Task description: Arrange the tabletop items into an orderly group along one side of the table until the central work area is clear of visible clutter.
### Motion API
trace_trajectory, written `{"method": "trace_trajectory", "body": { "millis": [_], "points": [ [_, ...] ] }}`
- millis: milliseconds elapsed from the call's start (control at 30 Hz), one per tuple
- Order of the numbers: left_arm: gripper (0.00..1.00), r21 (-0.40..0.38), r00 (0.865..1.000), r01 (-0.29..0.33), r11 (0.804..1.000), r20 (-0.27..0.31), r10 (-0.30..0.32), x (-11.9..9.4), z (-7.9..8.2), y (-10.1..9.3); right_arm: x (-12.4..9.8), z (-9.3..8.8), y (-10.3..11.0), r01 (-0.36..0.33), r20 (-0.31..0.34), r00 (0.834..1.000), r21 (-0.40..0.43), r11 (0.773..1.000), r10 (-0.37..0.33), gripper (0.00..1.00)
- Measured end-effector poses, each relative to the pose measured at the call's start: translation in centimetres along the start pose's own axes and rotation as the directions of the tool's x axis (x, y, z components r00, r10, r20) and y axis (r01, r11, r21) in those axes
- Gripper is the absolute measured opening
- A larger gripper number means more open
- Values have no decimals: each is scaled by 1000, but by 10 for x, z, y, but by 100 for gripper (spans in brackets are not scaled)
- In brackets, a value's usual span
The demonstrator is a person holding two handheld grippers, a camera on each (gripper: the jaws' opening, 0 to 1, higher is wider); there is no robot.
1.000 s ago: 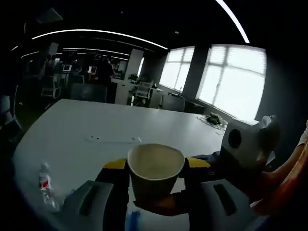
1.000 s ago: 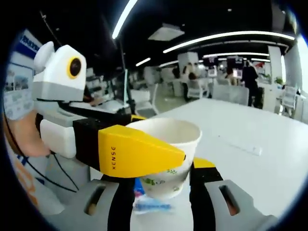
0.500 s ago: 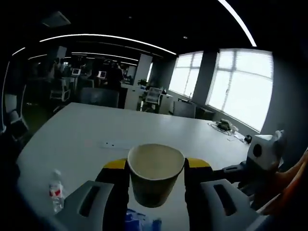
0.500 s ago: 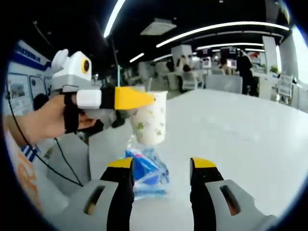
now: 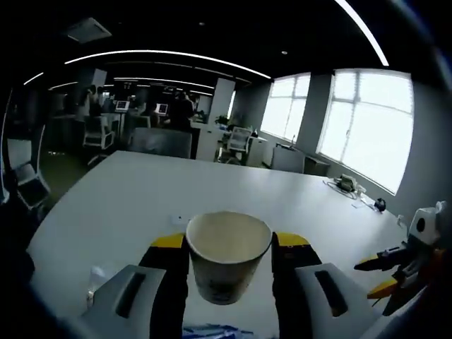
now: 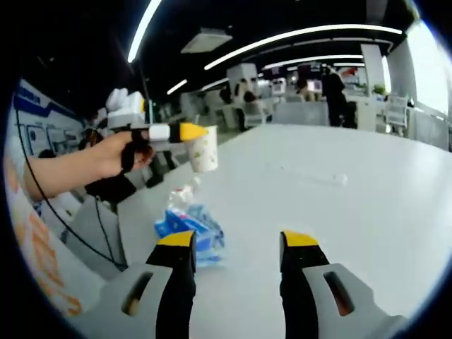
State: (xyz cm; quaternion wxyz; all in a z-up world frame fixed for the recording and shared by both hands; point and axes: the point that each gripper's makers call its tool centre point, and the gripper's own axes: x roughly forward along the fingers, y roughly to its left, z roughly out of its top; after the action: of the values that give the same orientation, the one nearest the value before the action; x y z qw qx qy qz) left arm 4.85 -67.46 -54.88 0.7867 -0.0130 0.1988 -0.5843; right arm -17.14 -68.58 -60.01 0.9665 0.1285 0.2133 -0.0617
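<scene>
White table (image 6: 367,198) is seen stretching far ahead in both views, mostly bare. Blue packet (image 6: 189,227) lies on it near one edge, with a clear bottle (image 5: 95,281) just beside it. The cup (image 5: 227,254) is held clamped in the left gripper (image 5: 227,263), lifted off the surface above the packet. The right gripper (image 6: 236,248) stands open and empty; a second ago it was close by the cup, and it has since been drawn well back. From this it is judged that the cup is being carried single-handed toward the side group.
</scene>
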Motion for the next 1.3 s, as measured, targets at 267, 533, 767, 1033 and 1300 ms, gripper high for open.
{"method": "trace_trajectory", "body": {
  "millis": [267,533,767,1033,1300],
  "points": [
    [47,52,1000,-5,999,-22,6,36,-2,22,-9,-1,-16,43,10,999,62,997,-44,46],
    [47,41,996,-60,997,-66,62,58,-22,59,-9,-6,-16,45,-6,999,88,995,-45,45],
    [47,47,992,-90,995,-85,94,70,-35,83,-8,-10,-19,50,-19,999,112,992,-49,45],
    [47,2,984,-122,992,-130,122,84,-59,101,-10,-14,-23,67,-31,998,138,988,-63,45],
    [47,-43,976,-157,987,-160,149,90,-75,118,-13,-18,-30,89,-41,996,149,985,-84,44]
  ]
}}
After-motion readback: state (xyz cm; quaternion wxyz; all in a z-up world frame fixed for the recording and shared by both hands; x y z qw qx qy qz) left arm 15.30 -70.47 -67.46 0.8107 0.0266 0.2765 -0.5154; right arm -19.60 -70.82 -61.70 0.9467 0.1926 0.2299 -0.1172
